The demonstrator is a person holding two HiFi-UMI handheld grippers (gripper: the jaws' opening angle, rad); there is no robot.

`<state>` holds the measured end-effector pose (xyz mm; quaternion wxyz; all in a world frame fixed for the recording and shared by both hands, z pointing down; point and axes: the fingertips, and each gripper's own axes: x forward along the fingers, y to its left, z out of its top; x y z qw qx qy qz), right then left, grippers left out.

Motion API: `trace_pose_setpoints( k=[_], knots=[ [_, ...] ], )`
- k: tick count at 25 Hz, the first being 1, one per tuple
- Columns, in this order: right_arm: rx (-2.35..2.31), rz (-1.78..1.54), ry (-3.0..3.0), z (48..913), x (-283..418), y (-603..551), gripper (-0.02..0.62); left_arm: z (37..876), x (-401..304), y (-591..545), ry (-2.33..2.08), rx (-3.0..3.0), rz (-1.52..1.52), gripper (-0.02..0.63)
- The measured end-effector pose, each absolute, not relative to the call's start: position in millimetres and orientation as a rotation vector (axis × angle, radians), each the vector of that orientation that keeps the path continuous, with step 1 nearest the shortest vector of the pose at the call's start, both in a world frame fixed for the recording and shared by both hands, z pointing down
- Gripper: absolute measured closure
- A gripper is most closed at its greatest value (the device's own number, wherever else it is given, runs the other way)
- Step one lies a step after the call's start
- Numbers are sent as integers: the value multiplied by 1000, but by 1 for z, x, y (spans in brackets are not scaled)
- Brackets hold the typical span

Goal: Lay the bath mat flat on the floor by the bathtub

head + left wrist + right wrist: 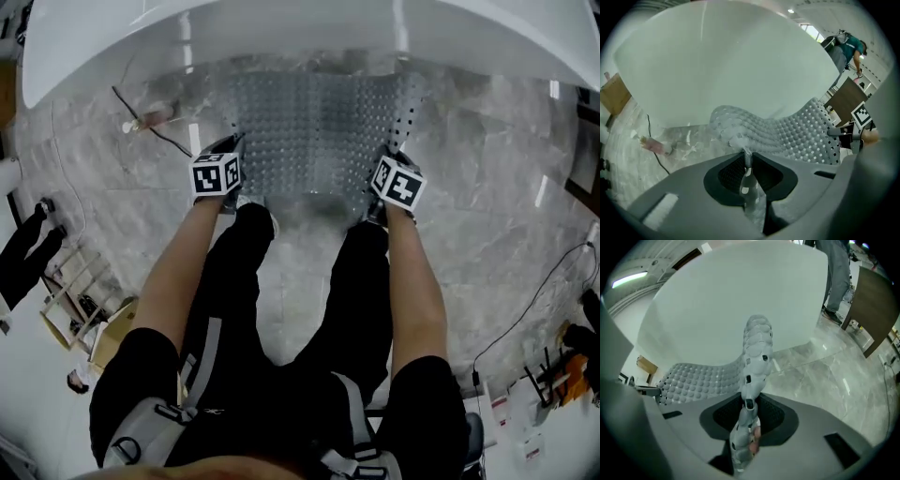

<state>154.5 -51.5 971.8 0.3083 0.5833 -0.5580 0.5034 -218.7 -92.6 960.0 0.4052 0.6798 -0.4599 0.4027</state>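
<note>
The left gripper (746,163) has its jaws clamped on a thin fold of the bath mat (319,131), pinching its near left corner. The right gripper (749,405) grips the near right corner in the same way, and a strip of the mat rises out of its jaws.

The mat is a translucent grey sheet covered in bubbles and small holes. It spans the space between the two grippers in a slack wave and runs away towards the white bathtub (281,28). Its far edge seems to reach the tub's base, though how much of it rests on the ground is hard to tell.

Beneath it is a glossy floor (487,216) of grey marble-patterned tiles that reflects the lights. A small pinkish object (150,118) lies by the tub on the left, and a wooden rack (70,291) stands further out.
</note>
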Motion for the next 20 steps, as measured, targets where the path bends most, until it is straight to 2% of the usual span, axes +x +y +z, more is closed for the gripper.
trace_pose_setpoints(
  k=[7,13,18,20],
  knots=[
    [1477,1390,-1422,1130,179,-70,500,1105,-232,-109,-1160,1669,1040,548],
    [1471,1350,-1330,1194,205,-68,484,1170,-253,-110,-1181,1626,1108,540],
    [1467,1316,-1224,1202,242,-52,377,1185,-273,-109,-1172,1567,1228,509],
    [1452,1238,-1235,1191,246,-48,365,1177,-273,-106,-1172,1544,1247,454]
  ],
)
